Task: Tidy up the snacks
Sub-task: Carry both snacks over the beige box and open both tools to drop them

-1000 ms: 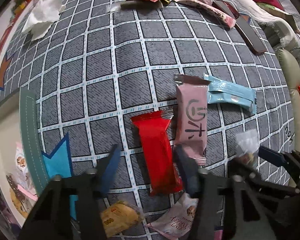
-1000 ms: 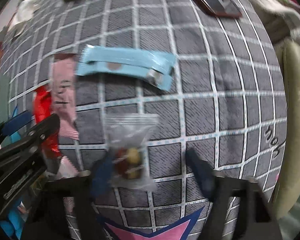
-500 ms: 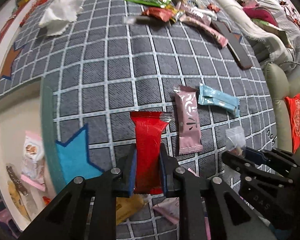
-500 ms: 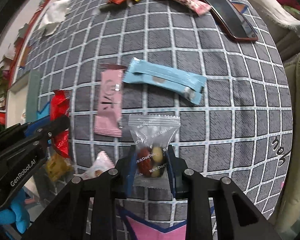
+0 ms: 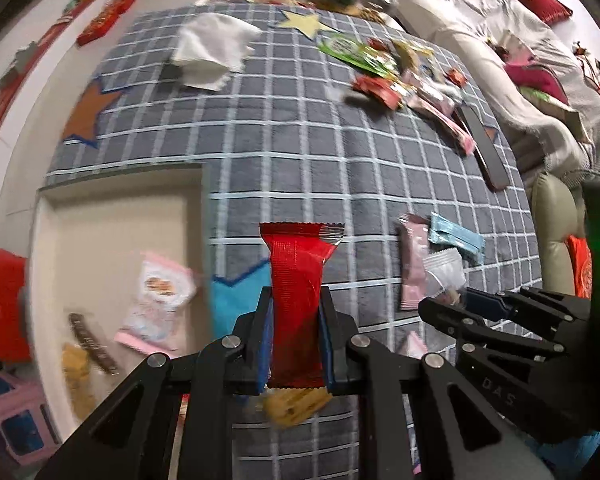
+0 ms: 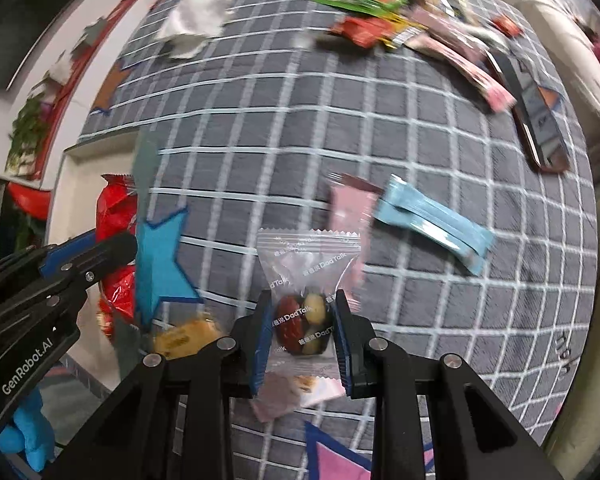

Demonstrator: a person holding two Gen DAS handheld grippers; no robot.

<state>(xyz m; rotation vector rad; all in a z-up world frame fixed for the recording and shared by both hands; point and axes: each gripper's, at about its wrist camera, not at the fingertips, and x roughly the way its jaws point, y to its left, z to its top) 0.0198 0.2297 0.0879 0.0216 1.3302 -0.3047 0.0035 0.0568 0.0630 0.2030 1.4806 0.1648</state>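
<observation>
Hand-held gripper (image 5: 296,340) on our left pinches the red snack bar (image 5: 298,280), our right hand-held gripper (image 6: 300,340) pinches the clear nut packet (image 6: 306,280), both above the checked mat (image 5: 320,168).

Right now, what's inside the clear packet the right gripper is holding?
Through the clear packet, shut between the right gripper's pads, show a dark red piece and pale rounded pieces, maybe a date and nuts. Printing and the pads cover the rest.

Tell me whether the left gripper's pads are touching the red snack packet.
Touching. The left wrist view shows the left gripper closed on the red snack packet: both blue pads press flat against its sides, no gap, and the packet stands held above the grid cloth.
</observation>
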